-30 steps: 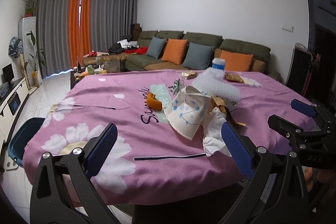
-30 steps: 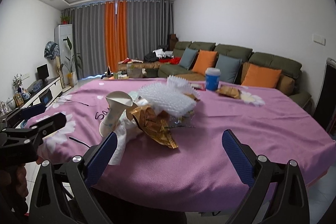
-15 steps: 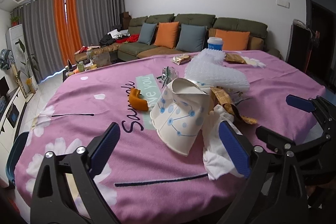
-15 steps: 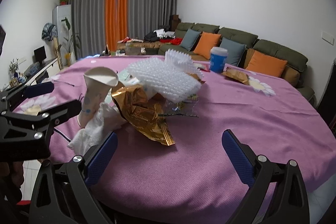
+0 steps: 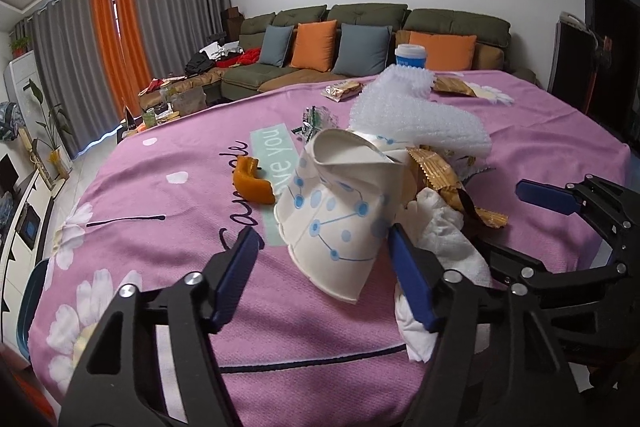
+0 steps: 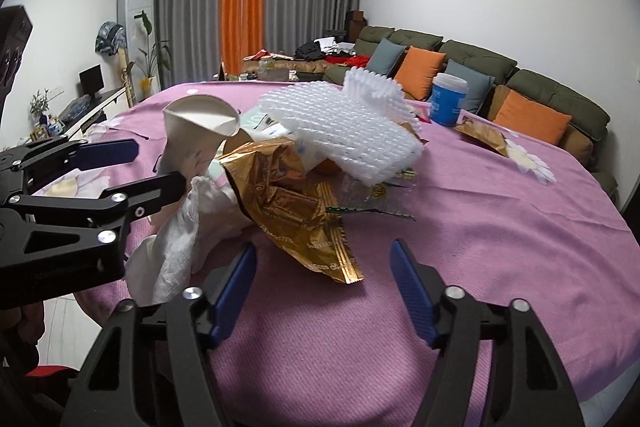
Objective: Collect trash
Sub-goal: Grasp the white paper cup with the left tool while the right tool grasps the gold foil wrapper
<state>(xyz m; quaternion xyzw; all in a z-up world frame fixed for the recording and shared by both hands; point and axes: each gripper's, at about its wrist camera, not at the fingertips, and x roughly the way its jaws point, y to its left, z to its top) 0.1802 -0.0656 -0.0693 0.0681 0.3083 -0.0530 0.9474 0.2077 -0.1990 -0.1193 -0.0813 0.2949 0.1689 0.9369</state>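
A heap of trash lies on the pink tablecloth [image 5: 160, 227]: a crushed white paper cup with blue dots [image 5: 336, 211] [image 6: 192, 131], a gold foil wrapper [image 6: 292, 203] [image 5: 436, 171], a white tissue [image 5: 440, 227] [image 6: 176, 247] and white foam netting [image 5: 416, 119] [image 6: 344, 131]. My left gripper [image 5: 324, 263] [image 6: 156, 167] is closing. The cup's base sits between its fingers, and the pads are not pressing on it. My right gripper [image 6: 324, 267] [image 5: 524, 223] is closing too, with the gold wrapper's lower tip just ahead of its gap, untouched.
An orange peel [image 5: 252, 183] lies left of the cup. Farther back are a blue cup [image 5: 410, 57] [image 6: 450, 99], a snack wrapper [image 5: 342, 91] and another gold wrapper [image 6: 480, 135]. A blue bin [image 5: 34, 287] stands on the floor at the left, with a sofa behind.
Both grippers have come forward and down onto the trash heap, and their jaws have narrowed. The cup now lies between the left fingers and the gold wrapper sits close before the right.
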